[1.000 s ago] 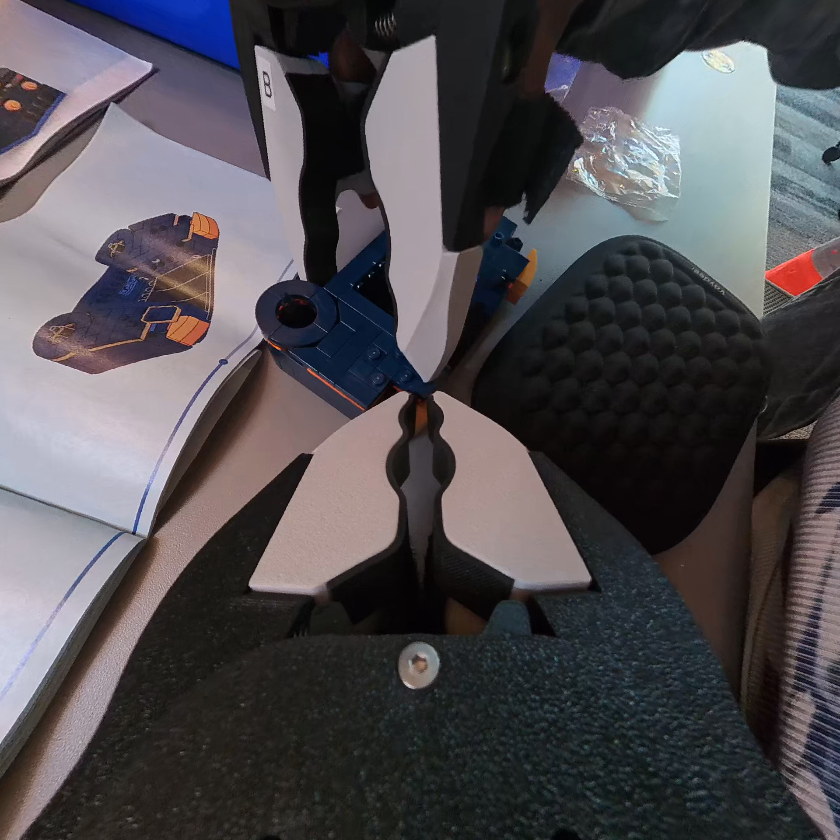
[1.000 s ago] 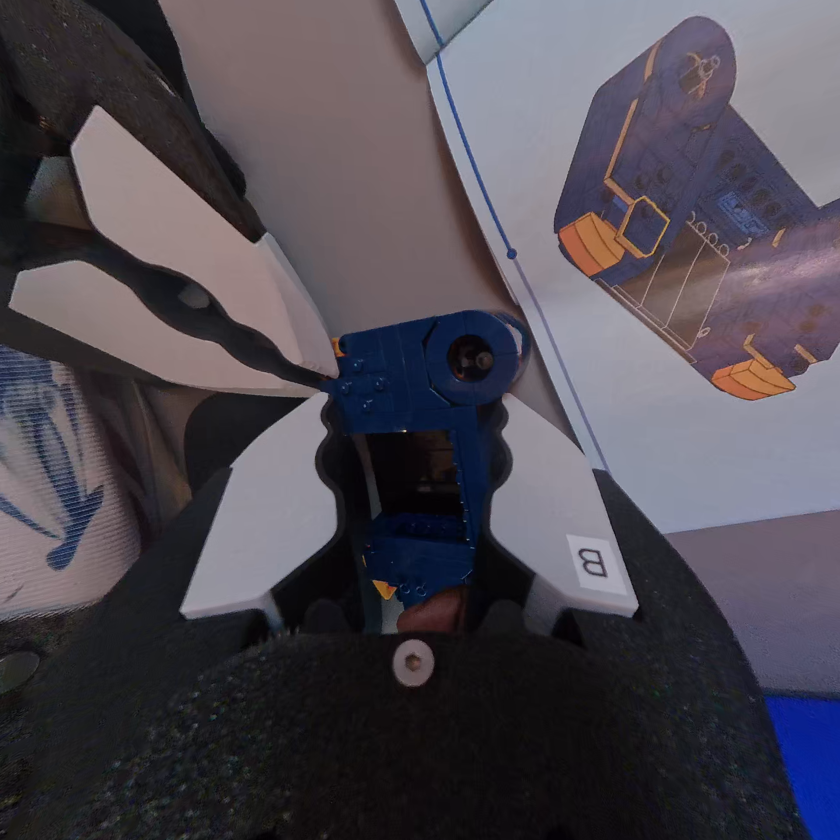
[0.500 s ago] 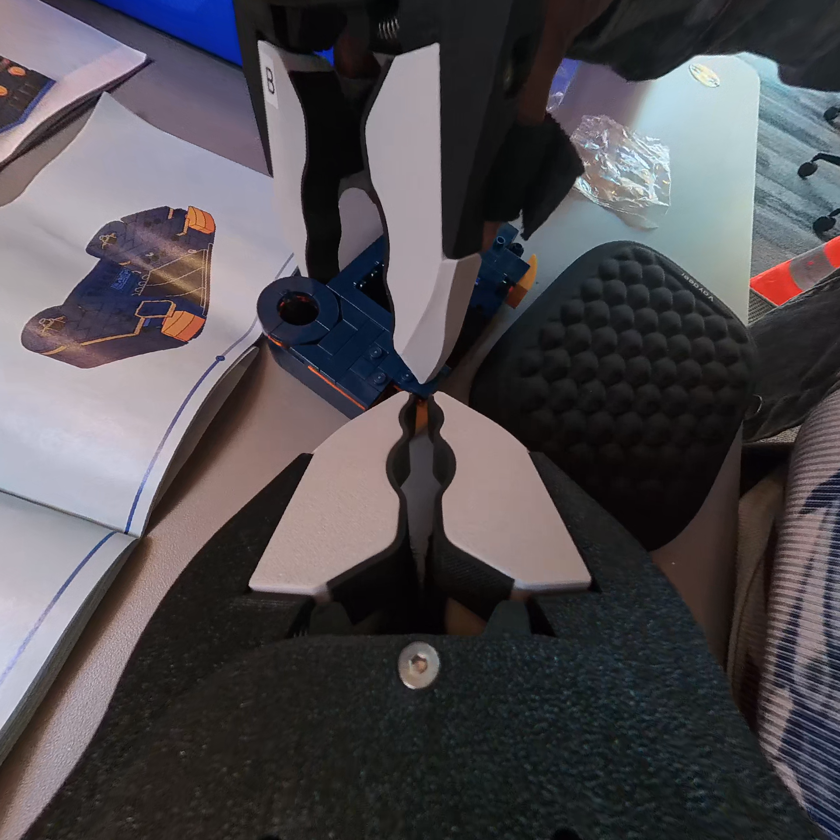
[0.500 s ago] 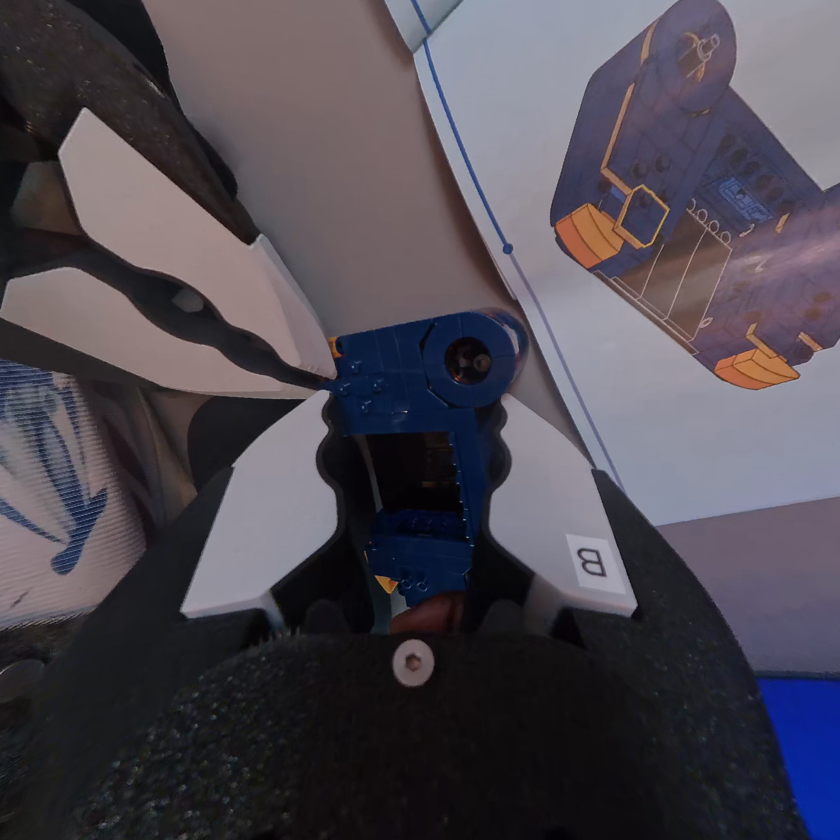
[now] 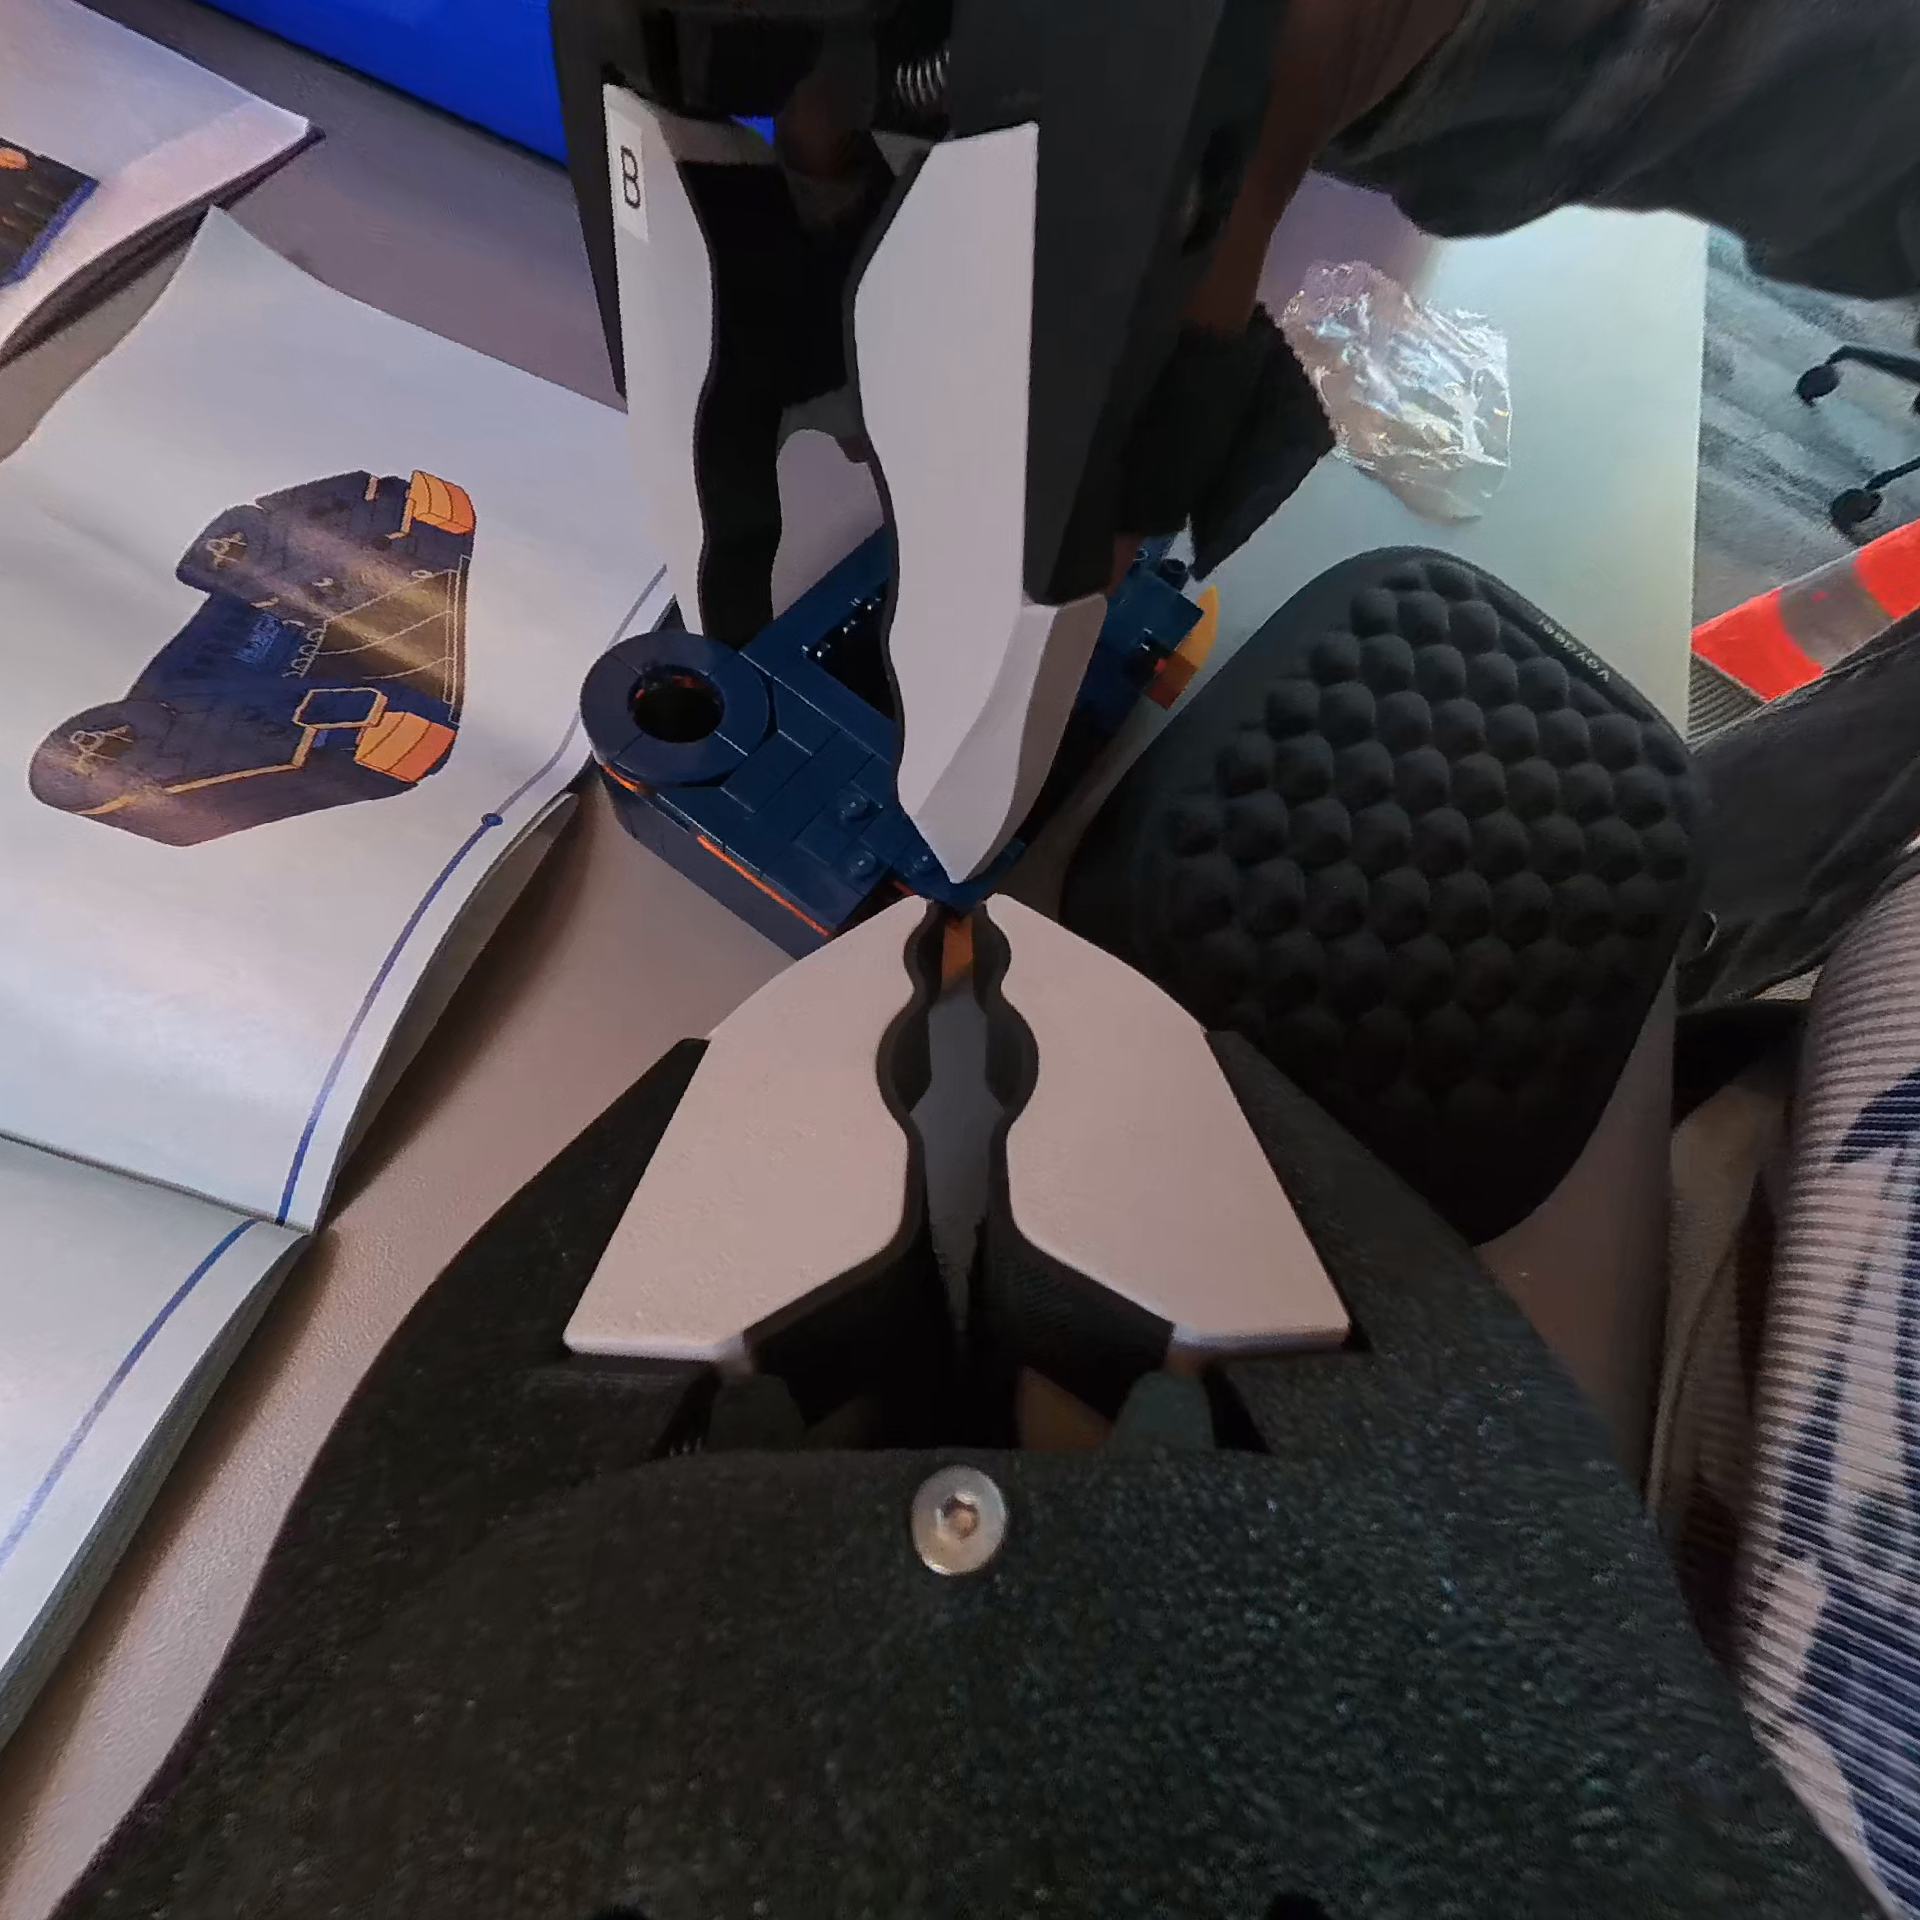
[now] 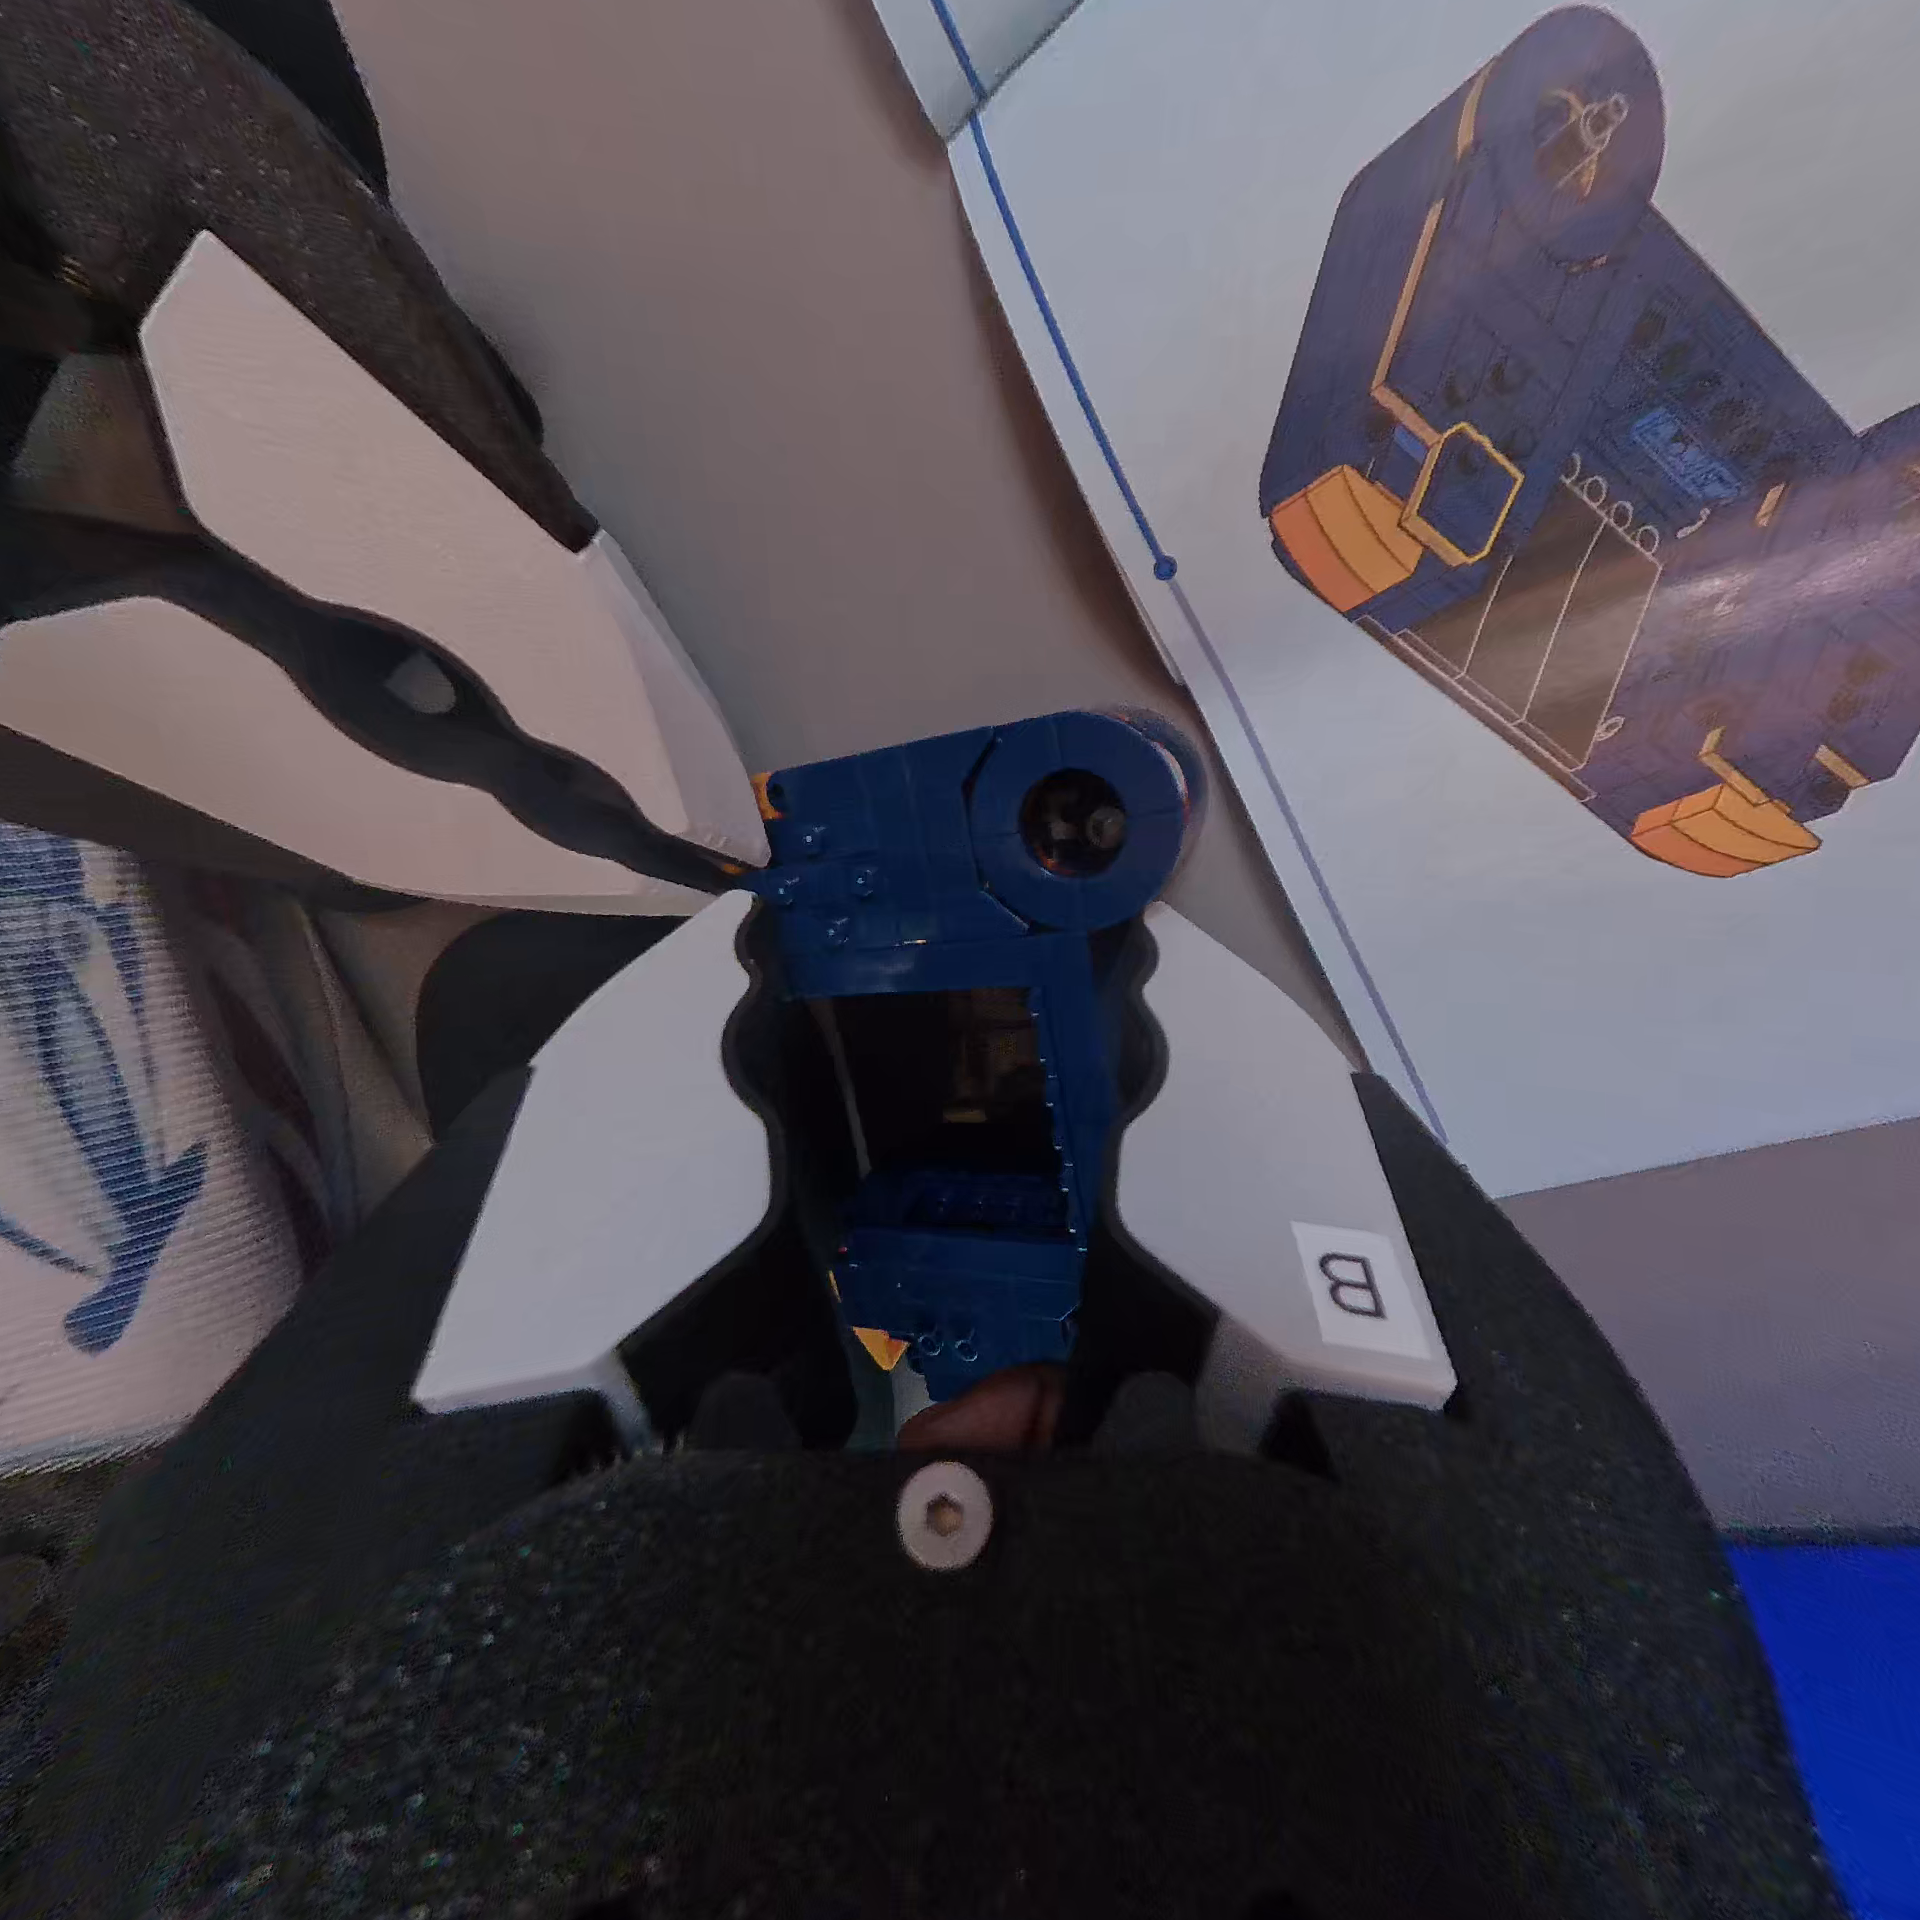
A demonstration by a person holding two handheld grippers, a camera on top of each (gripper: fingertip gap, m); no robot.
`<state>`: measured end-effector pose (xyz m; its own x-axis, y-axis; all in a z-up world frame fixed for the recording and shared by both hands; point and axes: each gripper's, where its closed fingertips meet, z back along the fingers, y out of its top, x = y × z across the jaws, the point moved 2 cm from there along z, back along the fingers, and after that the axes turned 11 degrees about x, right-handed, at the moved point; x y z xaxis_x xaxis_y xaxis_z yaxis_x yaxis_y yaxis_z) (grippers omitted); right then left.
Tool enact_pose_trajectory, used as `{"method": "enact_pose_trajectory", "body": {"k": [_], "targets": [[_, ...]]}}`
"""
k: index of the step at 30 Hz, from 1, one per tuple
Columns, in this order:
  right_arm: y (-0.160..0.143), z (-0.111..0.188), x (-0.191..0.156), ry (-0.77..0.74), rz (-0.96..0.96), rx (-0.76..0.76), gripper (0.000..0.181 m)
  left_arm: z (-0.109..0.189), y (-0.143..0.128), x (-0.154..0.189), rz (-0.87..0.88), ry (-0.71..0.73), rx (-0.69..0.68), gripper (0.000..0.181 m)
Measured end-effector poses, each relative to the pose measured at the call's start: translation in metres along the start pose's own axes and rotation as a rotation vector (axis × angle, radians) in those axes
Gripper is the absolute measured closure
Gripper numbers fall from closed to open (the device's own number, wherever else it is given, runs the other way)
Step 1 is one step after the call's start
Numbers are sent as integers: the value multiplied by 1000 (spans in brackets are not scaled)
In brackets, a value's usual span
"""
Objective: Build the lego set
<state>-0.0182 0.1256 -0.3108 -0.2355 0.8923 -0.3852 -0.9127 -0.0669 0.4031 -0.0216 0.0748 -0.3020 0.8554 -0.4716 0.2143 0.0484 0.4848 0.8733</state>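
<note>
Lego model (image 6: 935, 935): dark blue, clamped lengthwise between right gripper (image 6: 940, 997) fingers.
Left gripper (image 5: 956, 914): jaws nearly closed, pinching small orange piece (image 5: 956, 948) at model's corner.
Booklet (image 5: 260, 935): lies open beside.

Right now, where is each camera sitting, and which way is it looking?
Left wrist view: sits on the left claw, looking forward over the desk at the lego model and booklet; the right claw comes in from above; a patterned sleeve shows at right.
Right wrist view: sits on the right claw, looking down at the lego model it grips; the left claw enters from the left.
Both views share the model, the booklet and both claws.
</note>
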Motion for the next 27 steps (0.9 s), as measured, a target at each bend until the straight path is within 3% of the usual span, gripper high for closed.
{"method": "enact_pose_trajectory", "body": {"k": [16, 22, 25, 27], "targets": [[1, 1, 0, -8, 96, 92, 110, 12, -3, 3, -110, -2, -75, 172], [18, 39, 0, -124, 124, 389, 101, 25, 8, 5, -96, -73, 62, 168], [27, 66, -8, -222, 219, 652, 115, 32, 22, 4, -107, -87, 198, 169], [27, 80, -21, -252, 290, 843, 144, 36, 29, 1, -100, -79, 262, 173]]}}
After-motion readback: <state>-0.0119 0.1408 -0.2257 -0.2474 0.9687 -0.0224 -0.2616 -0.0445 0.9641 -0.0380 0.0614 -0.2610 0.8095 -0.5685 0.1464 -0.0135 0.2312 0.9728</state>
